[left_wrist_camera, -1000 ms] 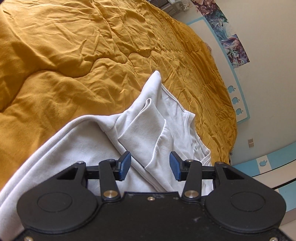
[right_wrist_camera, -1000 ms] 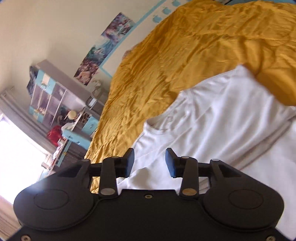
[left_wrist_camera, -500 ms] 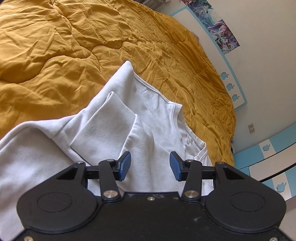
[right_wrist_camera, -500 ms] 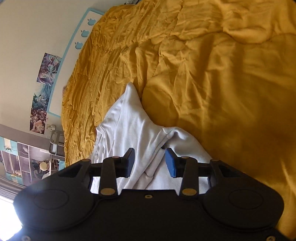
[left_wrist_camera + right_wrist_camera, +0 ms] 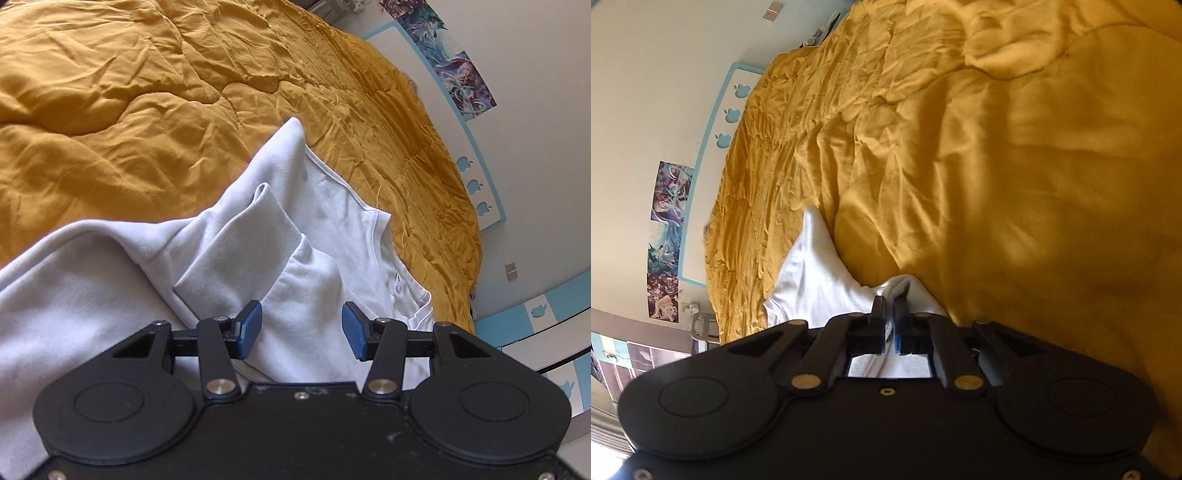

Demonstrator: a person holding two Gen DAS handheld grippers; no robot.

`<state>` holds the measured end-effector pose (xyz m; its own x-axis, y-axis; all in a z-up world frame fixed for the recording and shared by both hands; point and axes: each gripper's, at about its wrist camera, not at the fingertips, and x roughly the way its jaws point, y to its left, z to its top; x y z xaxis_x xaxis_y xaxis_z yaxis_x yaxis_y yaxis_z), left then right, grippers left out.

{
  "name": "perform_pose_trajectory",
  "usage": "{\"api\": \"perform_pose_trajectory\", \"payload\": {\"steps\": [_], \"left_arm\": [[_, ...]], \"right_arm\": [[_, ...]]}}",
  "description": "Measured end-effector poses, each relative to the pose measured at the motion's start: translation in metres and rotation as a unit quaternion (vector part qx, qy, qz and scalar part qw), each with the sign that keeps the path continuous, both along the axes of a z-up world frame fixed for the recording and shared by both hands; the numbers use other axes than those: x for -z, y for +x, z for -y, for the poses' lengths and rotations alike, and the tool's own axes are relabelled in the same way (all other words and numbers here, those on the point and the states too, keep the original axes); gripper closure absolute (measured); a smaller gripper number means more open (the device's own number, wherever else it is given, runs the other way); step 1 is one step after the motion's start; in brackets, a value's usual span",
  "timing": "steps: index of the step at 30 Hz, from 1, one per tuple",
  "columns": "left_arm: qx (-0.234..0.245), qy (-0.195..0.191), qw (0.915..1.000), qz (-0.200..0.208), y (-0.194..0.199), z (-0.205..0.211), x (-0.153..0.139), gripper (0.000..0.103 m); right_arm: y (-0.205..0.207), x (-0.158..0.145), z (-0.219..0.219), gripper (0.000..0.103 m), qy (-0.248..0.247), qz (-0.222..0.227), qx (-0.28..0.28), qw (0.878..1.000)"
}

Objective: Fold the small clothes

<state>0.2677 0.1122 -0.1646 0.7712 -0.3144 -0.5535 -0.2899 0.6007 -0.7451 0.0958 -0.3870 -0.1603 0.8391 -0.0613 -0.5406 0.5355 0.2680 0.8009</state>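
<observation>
On the yellow bed (image 5: 155, 122) lay the white shirt (image 5: 325, 236), one sleeve (image 5: 236, 258) flopped over its body, the fold barely begun. The right tool (image 5: 889, 325) was clenched on a bunched edge, while the left tool (image 5: 301, 330) hovered released, jaws opening, over the middle.

Two close downward views; shared quilt (image 5: 147, 110)
</observation>
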Motion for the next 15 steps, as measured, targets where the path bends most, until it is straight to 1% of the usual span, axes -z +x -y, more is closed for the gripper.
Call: {"api": "perform_pose_trajectory", "payload": {"steps": [3,4,6,8,10,11,12,14,15], "left_arm": [[0.006,0.000,1.0000,-0.003,-0.001,-0.001,-0.011,0.052],[0.006,0.001,1.0000,0.000,-0.001,-0.002,-0.016,0.052],[0.010,0.006,0.9998,0.019,0.000,0.000,-0.026,0.052],[0.020,0.011,0.9991,0.034,0.008,0.004,-0.033,0.052],[0.028,0.010,0.9988,0.039,0.020,0.009,-0.034,0.051],[0.029,0.010,0.9988,0.039,0.026,0.010,-0.032,0.051],[0.028,0.013,0.9990,0.034,0.034,0.011,-0.029,0.051],[0.013,0.031,0.9994,0.010,0.045,0.011,-0.021,0.051],[-0.001,0.042,0.9991,0.000,0.046,0.008,-0.017,0.051]], "right_arm": [[-0.003,-0.003,0.001,0.100,0.009,-0.004,-0.003,1.000],[-0.007,-0.010,0.000,0.093,0.002,-0.013,0.003,1.000],[-0.011,-0.022,-0.002,0.092,-0.021,-0.019,-0.005,1.000],[-0.010,-0.035,-0.007,0.092,-0.057,-0.011,-0.021,0.998],[0.000,-0.048,-0.017,0.092,-0.096,0.007,-0.048,0.994],[0.010,-0.054,-0.023,0.090,-0.118,0.019,-0.065,0.991],[0.020,-0.057,-0.028,0.087,-0.127,0.027,-0.083,0.988],[0.042,-0.057,-0.036,0.078,-0.125,0.041,-0.116,0.984],[0.055,-0.054,-0.038,0.077,-0.118,0.040,-0.130,0.984]]}}
